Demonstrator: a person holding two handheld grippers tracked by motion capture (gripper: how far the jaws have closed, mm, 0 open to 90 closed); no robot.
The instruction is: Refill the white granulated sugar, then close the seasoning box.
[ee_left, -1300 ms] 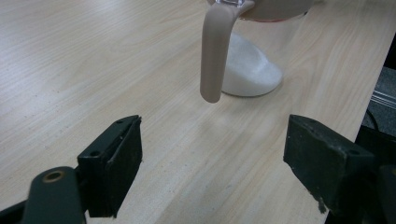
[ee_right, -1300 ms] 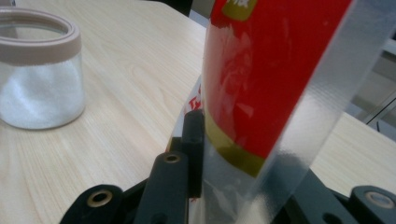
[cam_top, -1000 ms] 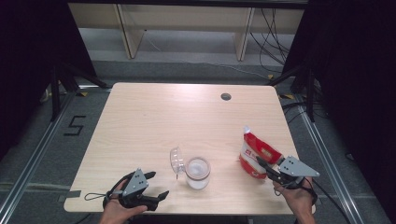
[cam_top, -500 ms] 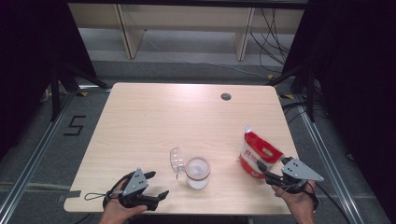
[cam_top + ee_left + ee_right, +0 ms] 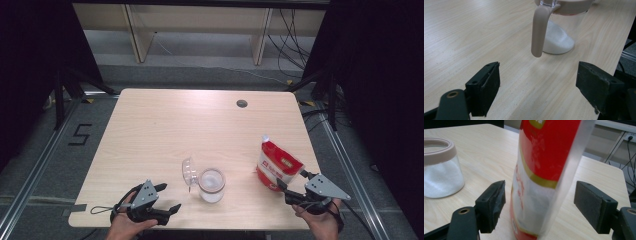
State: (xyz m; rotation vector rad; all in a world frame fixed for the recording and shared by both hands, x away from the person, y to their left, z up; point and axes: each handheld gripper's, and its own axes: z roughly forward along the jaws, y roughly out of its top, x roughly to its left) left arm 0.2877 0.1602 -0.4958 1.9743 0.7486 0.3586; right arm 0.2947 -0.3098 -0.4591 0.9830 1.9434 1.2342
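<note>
A red and white pouch (image 5: 277,167) stands upright on the right of the table (image 5: 175,130). My right gripper (image 5: 291,179) sits just in front of it; its jaws have just been opening and now stand wide. In the right gripper view the pouch (image 5: 544,177) rises between the pads (image 5: 491,205) without touching either. A glass jar (image 5: 211,184) holding white powder stands near the front middle, its clear lid (image 5: 188,172) flipped open to the left. My left gripper (image 5: 169,197) rests open at the front left. Ahead of its empty jaws I see the jar (image 5: 559,37).
A small dark round hole (image 5: 242,103) marks the table's far side. Pale shelving and cables lie beyond the far edge. Metal floor rails run along both sides. The jar (image 5: 440,170) stands to the pouch's left in the right gripper view.
The right gripper's jaws have opened off the lower part of the pouch and drawn back slightly toward the front right. The pouch stands on its own. The left gripper has not moved.
</note>
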